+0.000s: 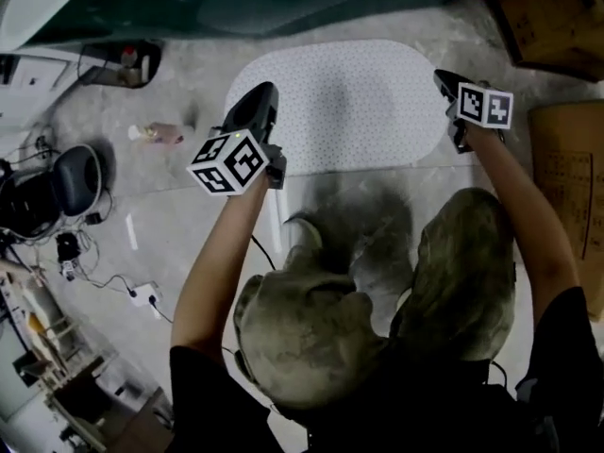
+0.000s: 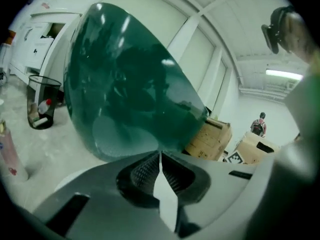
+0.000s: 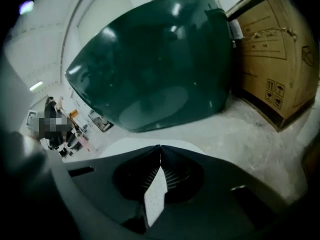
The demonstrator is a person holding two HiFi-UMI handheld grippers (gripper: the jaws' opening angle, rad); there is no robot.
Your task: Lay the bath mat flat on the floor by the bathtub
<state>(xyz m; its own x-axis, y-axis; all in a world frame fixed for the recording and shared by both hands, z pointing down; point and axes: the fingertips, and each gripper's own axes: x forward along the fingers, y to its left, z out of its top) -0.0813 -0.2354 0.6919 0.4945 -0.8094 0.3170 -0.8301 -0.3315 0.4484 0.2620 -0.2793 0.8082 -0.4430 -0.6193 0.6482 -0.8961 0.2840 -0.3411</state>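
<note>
Bath mat [image 1: 349, 102], white, dotted: spreading over the floor beside the green bathtub [image 1: 283, 3] at the far side. Left gripper [image 1: 262, 91] clamping its near-left edge; right gripper [image 1: 444, 78] clamping its near-right edge.

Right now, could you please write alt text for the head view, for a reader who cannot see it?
Seen from above, a person holds a white dotted bath mat by its near edge, with the left tongs and the right tongs each shut on it. The mat reaches toward a dark green bathtub over a grey floor.
</note>
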